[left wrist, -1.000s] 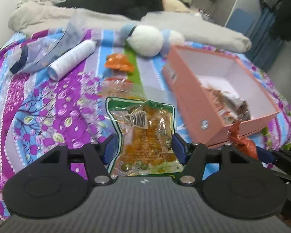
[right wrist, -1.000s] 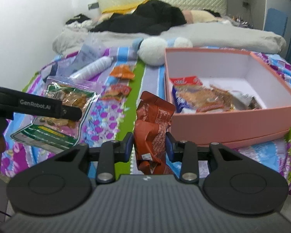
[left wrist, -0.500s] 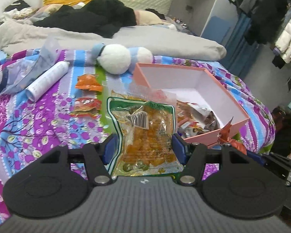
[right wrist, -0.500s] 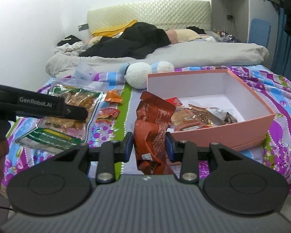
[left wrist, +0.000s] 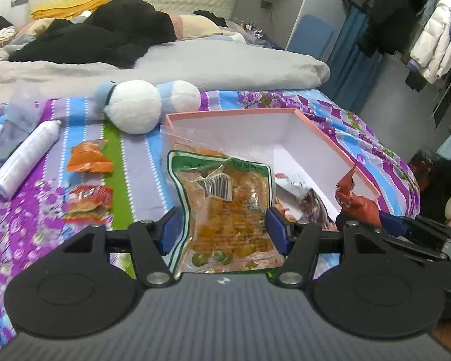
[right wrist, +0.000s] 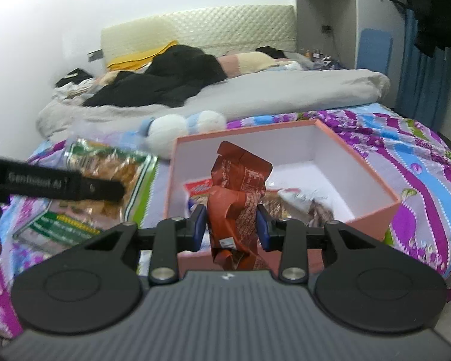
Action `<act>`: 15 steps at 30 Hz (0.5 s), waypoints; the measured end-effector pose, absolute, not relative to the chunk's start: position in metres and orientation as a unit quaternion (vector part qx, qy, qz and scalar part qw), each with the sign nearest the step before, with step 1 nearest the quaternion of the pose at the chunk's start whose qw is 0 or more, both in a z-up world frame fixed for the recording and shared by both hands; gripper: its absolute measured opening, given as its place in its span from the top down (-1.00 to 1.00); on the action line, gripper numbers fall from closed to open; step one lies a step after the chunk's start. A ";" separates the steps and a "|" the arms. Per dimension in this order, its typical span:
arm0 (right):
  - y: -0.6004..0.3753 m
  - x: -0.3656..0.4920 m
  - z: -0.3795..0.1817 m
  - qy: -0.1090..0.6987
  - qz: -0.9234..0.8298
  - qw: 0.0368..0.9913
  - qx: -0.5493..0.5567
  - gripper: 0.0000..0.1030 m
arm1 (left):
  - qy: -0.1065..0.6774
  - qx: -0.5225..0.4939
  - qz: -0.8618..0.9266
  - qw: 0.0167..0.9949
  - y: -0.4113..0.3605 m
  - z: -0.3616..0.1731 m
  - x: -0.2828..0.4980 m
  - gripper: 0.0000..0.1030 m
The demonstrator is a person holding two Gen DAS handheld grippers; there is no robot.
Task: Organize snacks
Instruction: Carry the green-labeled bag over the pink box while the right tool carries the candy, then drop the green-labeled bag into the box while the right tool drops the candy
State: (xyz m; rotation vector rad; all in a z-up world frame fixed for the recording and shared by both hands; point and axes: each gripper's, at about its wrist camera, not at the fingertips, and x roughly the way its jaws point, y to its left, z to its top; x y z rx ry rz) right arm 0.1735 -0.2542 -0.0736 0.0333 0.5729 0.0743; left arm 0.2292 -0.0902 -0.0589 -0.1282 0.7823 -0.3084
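- The left gripper (left wrist: 224,230) is clamped on a wide clear bag of orange snacks with a green border (left wrist: 225,207), its blue pads pressing both sides of the bag, jaws about mid-width.
- The right gripper (right wrist: 232,227) pinches a crumpled red-brown snack packet (right wrist: 237,198) that stands upright between narrow-set jaws.
- Just ahead of both grippers sits the open pink box (right wrist: 372,177) with white inner walls; several wrapped snacks (right wrist: 297,198) lie on its floor, and the red-brown packet hangs in front of its near wall.
- The surface is a bed with a bedspread (left wrist: 135,162) in purple, blue and green flowered stripes.
- Left of the left gripper, on the spread, lie two small orange-red snack packets (left wrist: 88,161), one nearer than the other, and beyond them a white tube (left wrist: 27,159).
- Beyond the box lies a white and blue plush toy (left wrist: 141,105), then a grey duvet (left wrist: 225,66) and black clothing (left wrist: 105,36) before a quilted cream headboard (right wrist: 225,24).
- To the right of the bed, coats hang on a rail (left wrist: 430,30) beside blue curtains.
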 end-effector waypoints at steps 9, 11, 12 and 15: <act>-0.279 0.239 -0.087 0.325 0.027 0.945 0.030 0.25 | 0.408 -0.033 -0.167 0.897 -0.122 -0.079 0.309 -0.28; -0.281 0.245 -0.089 0.328 0.021 0.944 0.025 0.25 | 0.415 -0.027 -0.164 0.895 -0.126 -0.082 0.321 -0.28; -0.282 0.249 -0.090 0.331 0.016 0.943 0.025 0.25 | 0.420 -0.025 -0.164 0.892 -0.128 -0.084 0.327 -0.28; -0.286 0.262 -0.096 0.349 0.018 0.937 0.028 0.25 | 0.433 -0.031 -0.169 0.885 -0.132 -0.089 0.339 -0.28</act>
